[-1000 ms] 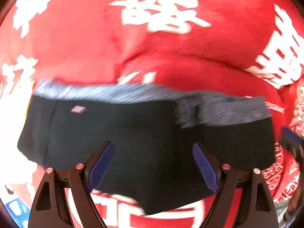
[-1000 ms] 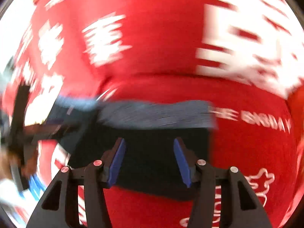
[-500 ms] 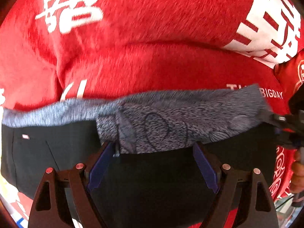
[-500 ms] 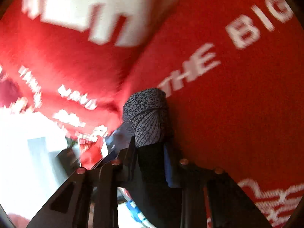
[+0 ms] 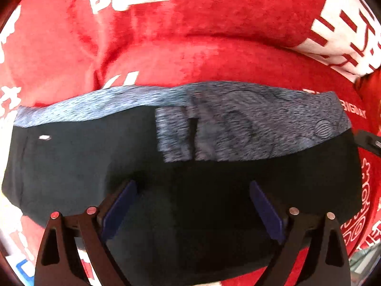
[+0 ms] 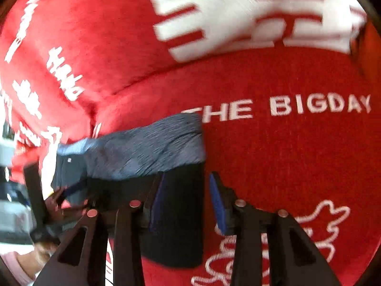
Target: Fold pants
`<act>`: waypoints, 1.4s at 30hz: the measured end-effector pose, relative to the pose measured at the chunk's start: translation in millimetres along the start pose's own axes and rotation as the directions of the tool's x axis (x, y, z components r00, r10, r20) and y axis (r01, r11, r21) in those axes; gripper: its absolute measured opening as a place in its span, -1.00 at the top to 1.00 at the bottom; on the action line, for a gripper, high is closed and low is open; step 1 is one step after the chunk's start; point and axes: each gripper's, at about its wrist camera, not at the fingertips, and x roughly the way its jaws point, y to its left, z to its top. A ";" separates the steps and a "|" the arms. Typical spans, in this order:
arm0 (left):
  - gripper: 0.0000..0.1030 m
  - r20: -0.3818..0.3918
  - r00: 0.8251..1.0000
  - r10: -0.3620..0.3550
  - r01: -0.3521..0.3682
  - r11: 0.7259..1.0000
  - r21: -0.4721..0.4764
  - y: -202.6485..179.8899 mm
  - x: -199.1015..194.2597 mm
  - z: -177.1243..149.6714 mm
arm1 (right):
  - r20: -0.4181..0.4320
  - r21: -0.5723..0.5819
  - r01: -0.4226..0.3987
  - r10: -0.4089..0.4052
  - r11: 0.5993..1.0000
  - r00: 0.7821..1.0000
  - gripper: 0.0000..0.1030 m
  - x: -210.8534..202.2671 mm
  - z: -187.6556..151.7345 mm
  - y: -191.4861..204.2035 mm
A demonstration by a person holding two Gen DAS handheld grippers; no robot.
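Note:
Black shorts (image 5: 71, 166) with a grey heathered waistband (image 5: 238, 124) lie flat on a red plush blanket (image 5: 214, 47). The right part is folded over the middle, so the waistband is doubled there. My left gripper (image 5: 193, 205) is open, its blue pads hovering over the black fabric at the lower middle. In the right wrist view the shorts (image 6: 181, 214) show their right folded edge, with the waistband (image 6: 147, 152) above. My right gripper (image 6: 185, 202) is open astride that edge, holding nothing.
The red blanket (image 6: 285, 166) has white characters and the words THE BIGDAY (image 6: 319, 104). A raised fold of blanket (image 5: 214, 12) lies behind the shorts. The left gripper and a hand (image 6: 45, 214) show at the left of the right wrist view.
My right gripper was shut on the shorts' right side and carried it leftward over the middle. It has now let go and opened. The left gripper stayed open.

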 end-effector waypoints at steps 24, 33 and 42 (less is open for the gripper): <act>-0.88 -0.061 0.990 0.127 -0.140 0.940 -0.311 118.0 -35.5 -80.8 | 0.050 -0.733 0.143 -0.158 0.664 0.986 0.03 77.1 -109.6 195.6; -0.88 -0.071 0.995 0.070 -0.087 0.958 -0.273 137.0 -33.2 -81.7 | -0.005 -0.635 0.119 -0.158 0.763 0.987 0.73 66.1 -107.4 206.4; -0.88 -0.091 0.994 0.058 -0.086 0.936 -0.341 166.7 -32.7 -87.9 | -0.025 -0.663 0.166 -0.242 0.730 0.970 0.42 70.8 -118.1 224.2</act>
